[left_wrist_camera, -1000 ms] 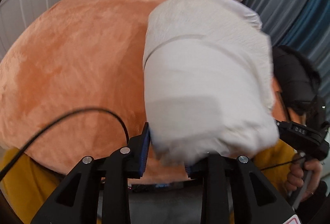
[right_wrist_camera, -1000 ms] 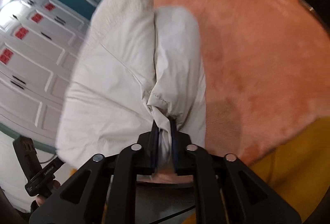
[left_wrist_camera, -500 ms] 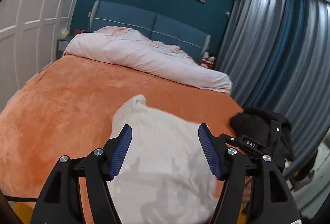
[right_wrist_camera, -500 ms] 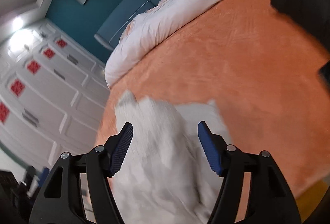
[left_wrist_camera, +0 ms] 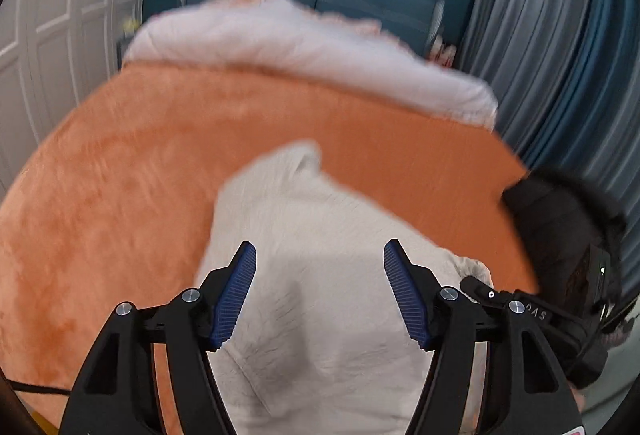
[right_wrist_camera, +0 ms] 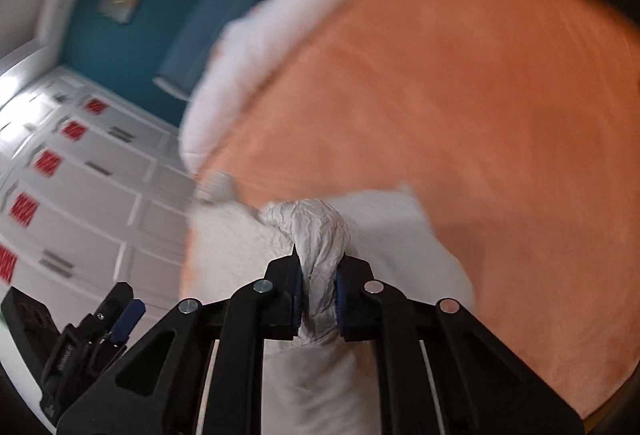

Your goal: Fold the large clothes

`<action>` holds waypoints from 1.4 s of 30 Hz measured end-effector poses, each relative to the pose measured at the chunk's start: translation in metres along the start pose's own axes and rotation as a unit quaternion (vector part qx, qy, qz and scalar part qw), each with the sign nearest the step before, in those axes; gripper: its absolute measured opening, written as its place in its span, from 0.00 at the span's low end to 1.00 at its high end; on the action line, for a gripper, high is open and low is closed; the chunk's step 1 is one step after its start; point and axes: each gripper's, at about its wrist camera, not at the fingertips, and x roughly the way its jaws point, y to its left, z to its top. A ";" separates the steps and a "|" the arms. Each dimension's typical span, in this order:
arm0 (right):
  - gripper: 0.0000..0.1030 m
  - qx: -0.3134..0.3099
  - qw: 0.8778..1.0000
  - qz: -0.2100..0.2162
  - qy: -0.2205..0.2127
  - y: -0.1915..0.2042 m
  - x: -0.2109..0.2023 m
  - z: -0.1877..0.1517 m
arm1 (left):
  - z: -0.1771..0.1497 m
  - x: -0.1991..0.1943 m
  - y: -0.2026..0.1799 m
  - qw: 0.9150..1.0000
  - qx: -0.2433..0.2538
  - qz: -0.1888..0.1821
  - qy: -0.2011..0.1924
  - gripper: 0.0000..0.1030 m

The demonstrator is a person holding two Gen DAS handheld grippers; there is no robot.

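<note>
A white garment [left_wrist_camera: 304, 203] lies partly folded on the orange bed cover [left_wrist_camera: 120, 195]. In the left wrist view my left gripper [left_wrist_camera: 320, 243] hovers over the garment. Its jaws stand wide and are closing a little, and the blue pads [left_wrist_camera: 236, 287] touch nothing. In the right wrist view my right gripper [right_wrist_camera: 320, 263] is closing on a crumpled bunch of the white garment [right_wrist_camera: 316, 227], and the pads press on the fabric. The left gripper's black body [right_wrist_camera: 120, 315] shows at the lower left of that view.
A white duvet [left_wrist_camera: 304, 47] is rolled along the head of the bed below a blue headboard. A black jacket [left_wrist_camera: 560, 219] sits at the bed's right edge. White wardrobe doors [right_wrist_camera: 80, 195] line one side and grey-blue curtains [left_wrist_camera: 560, 55] the other.
Both grippers let go of the raised garment, which dropped onto the bed. The right gripper then shut on a bunch of its fabric. The left one pulled back and stays open.
</note>
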 end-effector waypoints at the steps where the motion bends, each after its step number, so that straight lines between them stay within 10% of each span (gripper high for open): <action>1: 0.11 0.002 1.000 -0.009 0.000 -0.007 0.006 -0.004 | -0.004 0.008 0.000 1.000 0.002 0.006 0.009 0.59; 10: 0.13 -0.061 0.996 -0.059 -0.010 -0.019 0.043 -0.025 | -0.045 0.054 0.001 0.998 0.016 0.052 -0.001 0.63; 23: 0.14 -0.045 0.999 -0.007 0.016 -0.040 0.057 -0.022 | -0.059 0.093 -0.004 0.994 0.047 0.095 -0.020 0.68; 29: 0.29 -0.031 0.999 0.018 -0.002 -0.027 -0.041 -0.029 | -0.053 0.087 0.004 0.995 0.041 0.087 -0.015 0.69; 34: 0.44 -0.068 0.993 -0.008 0.096 -0.029 -0.060 -0.100 | -0.046 0.075 -0.003 0.996 0.035 0.088 -0.003 0.69; 37: 0.35 -0.076 0.991 -0.015 0.109 -0.033 -0.052 -0.123 | -0.041 0.070 -0.003 0.995 0.020 0.092 0.014 0.69; 38: 0.08 -0.069 0.992 -0.007 0.107 -0.034 -0.054 -0.121 | -0.038 0.066 -0.002 0.996 0.010 0.088 0.021 0.69; 42: 0.02 -0.078 0.994 -0.012 0.077 -0.032 -0.082 -0.110 | -0.036 0.057 -0.003 0.996 0.010 0.083 0.033 0.69</action>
